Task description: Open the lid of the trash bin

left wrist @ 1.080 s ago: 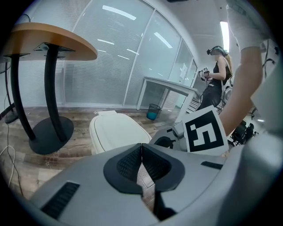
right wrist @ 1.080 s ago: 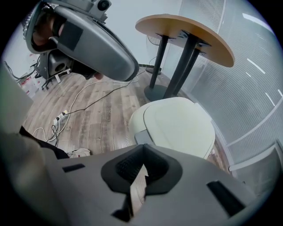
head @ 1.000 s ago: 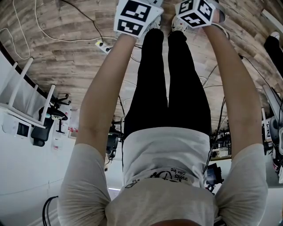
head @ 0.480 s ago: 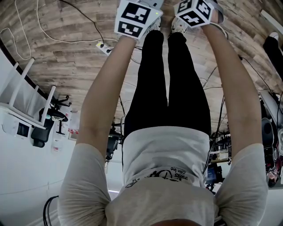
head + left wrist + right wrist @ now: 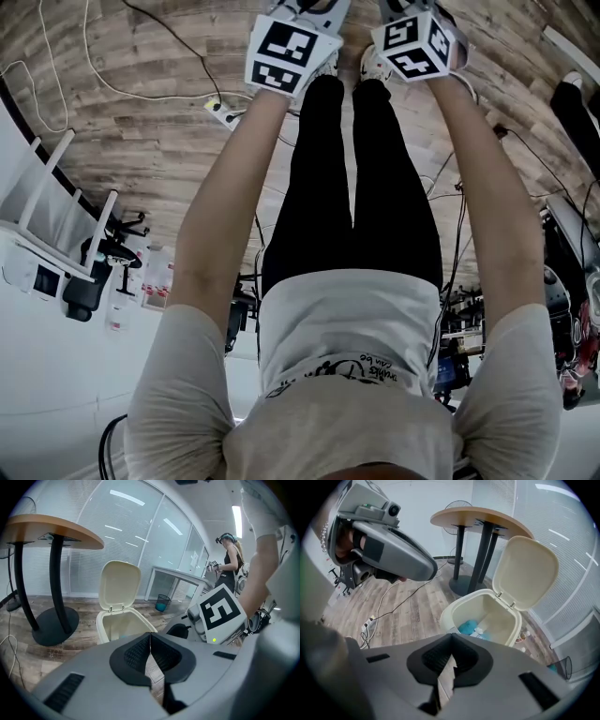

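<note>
Trash bin (image 5: 480,613) is noted on the wood floor (image 5: 403,606), lid (image 5: 525,571) raised upright at the far hinge. Blue litter (image 5: 468,626) is seen inside. A round table (image 5: 480,517) is set near it. Left gripper (image 5: 150,634) and right gripper (image 5: 452,637) are held apart from the bin, fingers pressed together, nothing pinched.

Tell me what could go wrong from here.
The lid stands upright with nothing holding it. The left gripper and right gripper are shut, away from it, so it might fall shut. Cables and a power strip lie on the floor: a trip risk.
</note>
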The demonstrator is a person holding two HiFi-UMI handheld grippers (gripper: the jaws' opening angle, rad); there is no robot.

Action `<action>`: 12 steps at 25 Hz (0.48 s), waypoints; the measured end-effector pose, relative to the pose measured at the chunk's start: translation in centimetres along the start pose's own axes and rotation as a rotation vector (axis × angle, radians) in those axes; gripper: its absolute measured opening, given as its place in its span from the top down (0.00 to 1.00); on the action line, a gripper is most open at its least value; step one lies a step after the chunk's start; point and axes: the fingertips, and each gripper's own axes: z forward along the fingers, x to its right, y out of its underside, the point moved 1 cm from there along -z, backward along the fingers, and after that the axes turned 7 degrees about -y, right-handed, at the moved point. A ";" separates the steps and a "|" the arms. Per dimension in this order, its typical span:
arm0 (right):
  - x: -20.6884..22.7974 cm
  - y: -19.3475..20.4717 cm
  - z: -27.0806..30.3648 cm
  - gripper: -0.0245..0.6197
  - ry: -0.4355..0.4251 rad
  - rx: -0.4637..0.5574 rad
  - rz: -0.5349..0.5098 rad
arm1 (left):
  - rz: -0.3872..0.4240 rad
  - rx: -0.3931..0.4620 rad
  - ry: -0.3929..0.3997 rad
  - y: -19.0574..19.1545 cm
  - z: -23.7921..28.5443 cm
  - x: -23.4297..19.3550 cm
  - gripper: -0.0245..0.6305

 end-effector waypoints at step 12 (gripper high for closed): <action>0.2 -3.8 -6.8 0.95 0.027 0.119 0.079 | -0.014 0.078 -0.033 -4.4 -4.2 0.7 0.93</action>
